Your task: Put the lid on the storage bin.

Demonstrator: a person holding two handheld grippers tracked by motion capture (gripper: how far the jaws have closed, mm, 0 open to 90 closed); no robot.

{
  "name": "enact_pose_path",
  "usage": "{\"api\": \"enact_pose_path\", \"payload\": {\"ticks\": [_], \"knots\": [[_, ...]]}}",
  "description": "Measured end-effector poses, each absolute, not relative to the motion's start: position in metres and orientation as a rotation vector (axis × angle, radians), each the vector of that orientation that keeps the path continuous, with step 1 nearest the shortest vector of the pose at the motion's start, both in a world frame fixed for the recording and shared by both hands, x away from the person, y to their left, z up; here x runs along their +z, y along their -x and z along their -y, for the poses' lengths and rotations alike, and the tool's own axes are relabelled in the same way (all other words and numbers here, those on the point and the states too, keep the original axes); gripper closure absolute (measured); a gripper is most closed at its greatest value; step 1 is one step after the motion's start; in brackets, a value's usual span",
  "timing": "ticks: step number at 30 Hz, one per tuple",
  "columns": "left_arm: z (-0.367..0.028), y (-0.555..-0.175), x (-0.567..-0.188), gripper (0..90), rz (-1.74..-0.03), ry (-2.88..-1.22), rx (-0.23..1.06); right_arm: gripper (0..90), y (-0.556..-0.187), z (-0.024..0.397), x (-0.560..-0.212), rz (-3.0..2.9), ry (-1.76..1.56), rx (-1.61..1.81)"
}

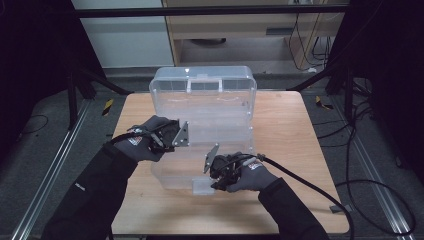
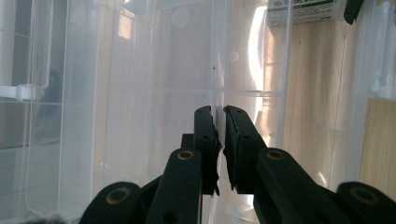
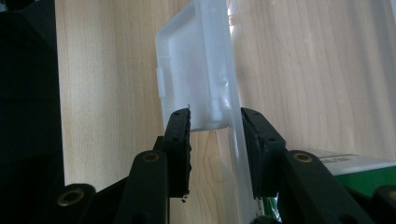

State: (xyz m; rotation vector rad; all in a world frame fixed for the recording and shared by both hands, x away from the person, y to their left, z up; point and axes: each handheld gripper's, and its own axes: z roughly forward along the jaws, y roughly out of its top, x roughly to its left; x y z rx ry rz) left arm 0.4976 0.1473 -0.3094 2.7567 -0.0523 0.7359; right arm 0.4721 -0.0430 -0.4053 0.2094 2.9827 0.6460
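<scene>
A clear plastic storage box (image 1: 172,175) stands on the wooden table (image 1: 280,130) with its lid (image 1: 202,85) tipped up at the back. My left gripper (image 1: 192,137) is at the box's left side. In the left gripper view its jaws (image 2: 220,112) are pinched on a thin clear wall (image 2: 219,70) of the box. My right gripper (image 1: 207,184) is at the front edge. In the right gripper view its jaws (image 3: 217,114) straddle the white latch flap (image 3: 196,70) and the clear front rim (image 3: 236,140), with the pads against them.
A green and white labelled package (image 3: 355,170) lies behind the clear wall, also visible as a label (image 2: 303,10) in the left gripper view. Cables (image 1: 305,180) trail off the table's right side. Black frame poles (image 1: 75,95) stand left and right; bare table lies on both sides of the box.
</scene>
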Motion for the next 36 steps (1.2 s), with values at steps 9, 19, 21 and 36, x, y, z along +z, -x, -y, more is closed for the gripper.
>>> {"api": "enact_pose_path", "payload": {"ticks": [9, 19, 21, 36], "knots": [[-0.148, -0.498, -0.311, 82.2, 0.044, -2.746, 0.731, 62.6, -0.469, 0.068, -0.391, -2.891, -0.288, 0.872], [-0.147, -0.498, -0.310, 81.7, 0.038, -2.759, 0.724, 63.4, -0.464, 0.114, -0.380, -2.768, -0.422, 1.045], [-0.147, -0.498, -0.310, 81.7, 0.037, -2.760, 0.721, 64.1, -0.464, 0.119, -0.379, -2.756, -0.426, 1.056], [-0.147, -0.497, -0.311, 81.5, 0.032, -2.752, 0.710, 80.3, -0.461, 0.141, -0.374, -2.690, -0.500, 1.146]]}}
